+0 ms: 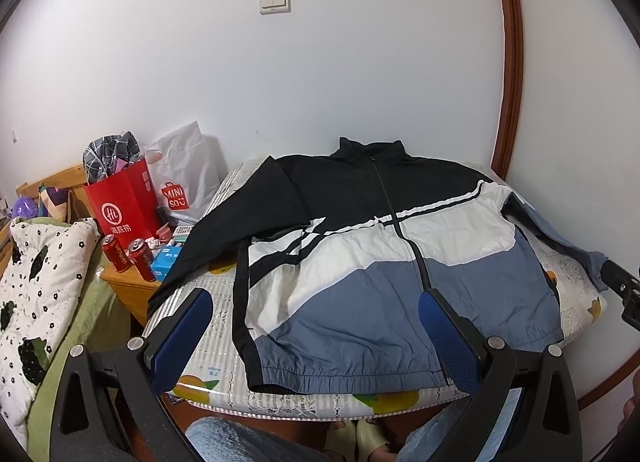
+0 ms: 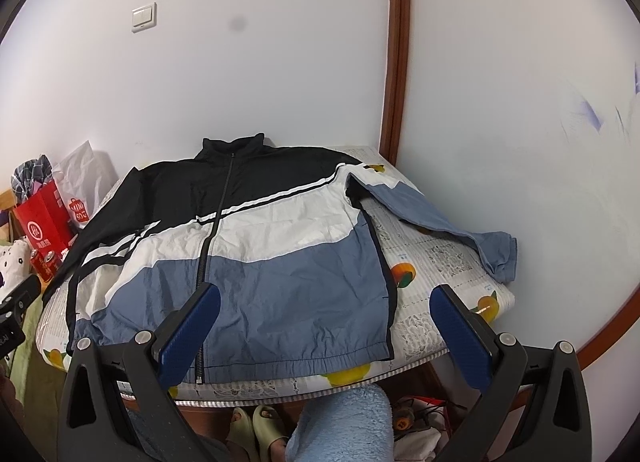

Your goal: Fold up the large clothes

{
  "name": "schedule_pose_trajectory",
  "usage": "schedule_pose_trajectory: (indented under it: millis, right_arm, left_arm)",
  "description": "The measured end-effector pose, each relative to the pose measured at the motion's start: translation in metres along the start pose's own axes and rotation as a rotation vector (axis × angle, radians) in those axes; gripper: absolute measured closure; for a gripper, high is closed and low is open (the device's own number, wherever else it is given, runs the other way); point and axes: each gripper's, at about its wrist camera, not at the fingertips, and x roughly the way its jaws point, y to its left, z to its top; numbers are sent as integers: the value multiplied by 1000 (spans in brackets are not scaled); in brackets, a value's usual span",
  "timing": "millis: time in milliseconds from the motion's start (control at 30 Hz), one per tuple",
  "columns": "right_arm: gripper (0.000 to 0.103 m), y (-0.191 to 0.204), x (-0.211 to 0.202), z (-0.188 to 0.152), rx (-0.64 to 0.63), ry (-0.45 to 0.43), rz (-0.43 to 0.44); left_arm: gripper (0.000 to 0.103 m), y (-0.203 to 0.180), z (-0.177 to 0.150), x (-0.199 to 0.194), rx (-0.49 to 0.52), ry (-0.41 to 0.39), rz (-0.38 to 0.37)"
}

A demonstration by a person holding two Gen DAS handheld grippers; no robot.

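Observation:
A zip-up jacket (image 1: 360,254) in black, white and blue lies flat, front up, on a small table with a fruit-print cloth (image 1: 216,346). Its collar points to the wall and its hem to me. The black sleeve (image 1: 224,221) runs down the left side; the blue sleeve (image 2: 440,221) stretches to the right table corner. My left gripper (image 1: 316,302) hangs open above the hem's left half, holding nothing. My right gripper (image 2: 326,298) is open over the hem's right half (image 2: 280,302), also holding nothing. Each view shows the other gripper only as a black part at the frame edge.
A wooden nightstand (image 1: 128,286) at the left holds two red cans (image 1: 140,258), a red paper bag (image 1: 120,201) and a white shopping bag (image 1: 188,181). A floral quilt (image 1: 36,278) lies further left. White walls close the back and right. A person's slippered feet (image 2: 256,430) show under the table.

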Motion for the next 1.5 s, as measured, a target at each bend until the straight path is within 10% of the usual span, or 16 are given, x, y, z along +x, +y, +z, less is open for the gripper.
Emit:
schedule_pose_trajectory:
  millis: [1133,1500]
  right_arm:
    - [0,-8,26,14,40,30,0]
    - [4,6,74,35,28,62,75]
  left_arm:
    - [0,1,25,23,35,7,-71]
    - [0,32,34,90,-2,100,-3]
